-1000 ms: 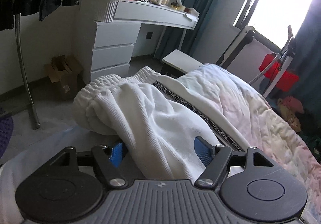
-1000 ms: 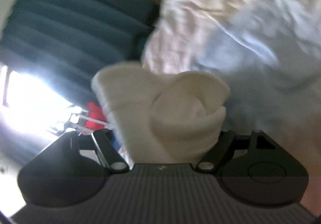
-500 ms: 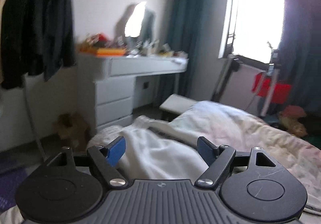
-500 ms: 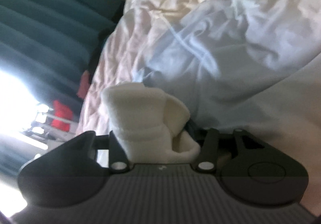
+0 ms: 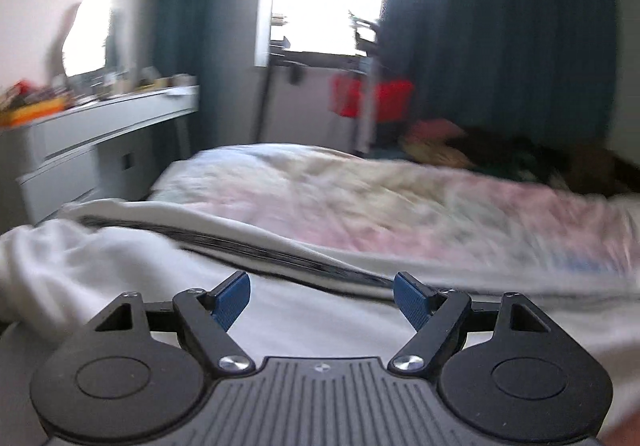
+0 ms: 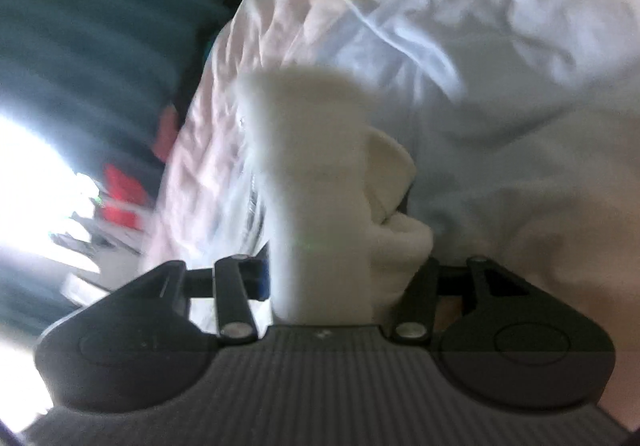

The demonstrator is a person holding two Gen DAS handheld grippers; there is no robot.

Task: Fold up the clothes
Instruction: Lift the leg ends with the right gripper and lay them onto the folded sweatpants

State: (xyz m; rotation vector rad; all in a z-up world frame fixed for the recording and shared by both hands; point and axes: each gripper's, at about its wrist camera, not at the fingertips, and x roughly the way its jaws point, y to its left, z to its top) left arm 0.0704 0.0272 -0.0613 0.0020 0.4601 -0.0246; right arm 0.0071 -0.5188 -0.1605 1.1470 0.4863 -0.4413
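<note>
A: What is changed at the left tongs (image 5: 322, 296)?

B: A second ago white cloth was bunched between the blue pads (image 5: 231, 300). Now nothing is gripped: the left tongs are released, with the pads standing wide apart, and the white garment (image 5: 120, 278) is left lying on the bed (image 5: 400, 206), just ahead of and below them. Its dark printed stripe (image 5: 248, 250) is seen running across in front of the pads.

A: And at the right tongs (image 6: 340, 266)?

B: There the reverse is found. The jaws were wide a second ago; now they are clenched on a bunched end of the white garment (image 6: 316, 182), which stands up between them, over the bed's pale quilt (image 6: 480, 46).

A: What is meant for the folding?

B: One end is judged to be laid down and the other newly taken up, so a fold is probably about to be carried across. The view is blurred, so the exact lie of the cloth cannot be told.
</note>
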